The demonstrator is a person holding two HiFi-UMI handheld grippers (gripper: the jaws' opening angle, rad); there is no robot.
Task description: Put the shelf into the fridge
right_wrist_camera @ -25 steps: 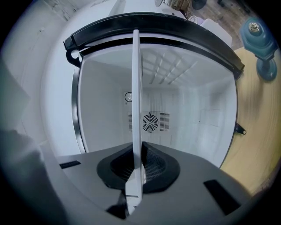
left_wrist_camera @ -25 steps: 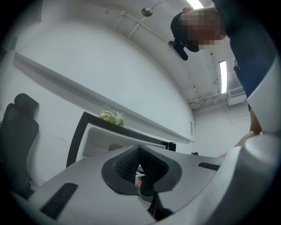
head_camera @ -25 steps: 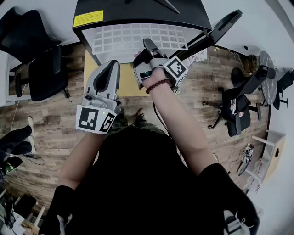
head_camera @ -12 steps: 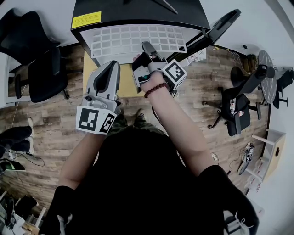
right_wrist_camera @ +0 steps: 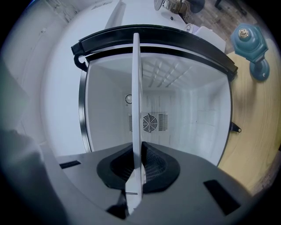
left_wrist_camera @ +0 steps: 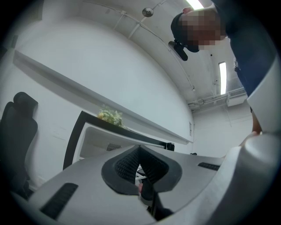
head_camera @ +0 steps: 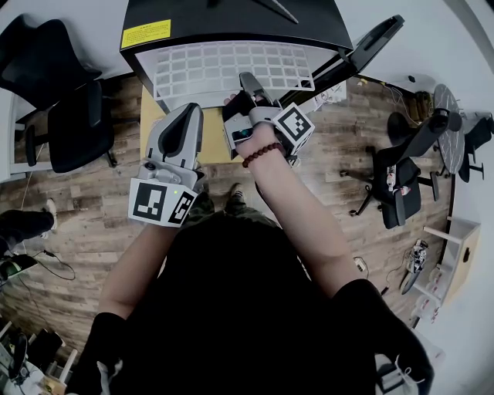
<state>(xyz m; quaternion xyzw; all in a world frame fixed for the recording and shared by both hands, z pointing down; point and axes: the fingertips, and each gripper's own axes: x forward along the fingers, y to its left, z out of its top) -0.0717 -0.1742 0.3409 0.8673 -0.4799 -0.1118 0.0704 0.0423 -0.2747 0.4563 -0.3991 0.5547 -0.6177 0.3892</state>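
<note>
The white grid shelf (head_camera: pixel 231 65) lies flat, partway inside the open black fridge (head_camera: pixel 231 19). My right gripper (head_camera: pixel 248 81) is shut on the shelf's near edge. In the right gripper view the shelf (right_wrist_camera: pixel 136 88) shows edge-on as a thin white strip running from between the pads (right_wrist_camera: pixel 151 169) into the white fridge interior (right_wrist_camera: pixel 193 110). My left gripper (head_camera: pixel 185 116) hangs back at the left, short of the shelf, with its jaws together and nothing in them. In the left gripper view the left gripper (left_wrist_camera: pixel 139 176) faces the fridge opening (left_wrist_camera: pixel 88 136).
The fridge door (head_camera: pixel 378 38) stands open to the right. The fridge sits on a light wooden platform (head_camera: pixel 208 135). Black office chairs stand at the left (head_camera: pixel 62 100) and the right (head_camera: pixel 401 185). A blue object (right_wrist_camera: pixel 251 44) rests on the wood beside the fridge.
The right gripper and the shelf have shifted only slightly. The left gripper has kept still.
</note>
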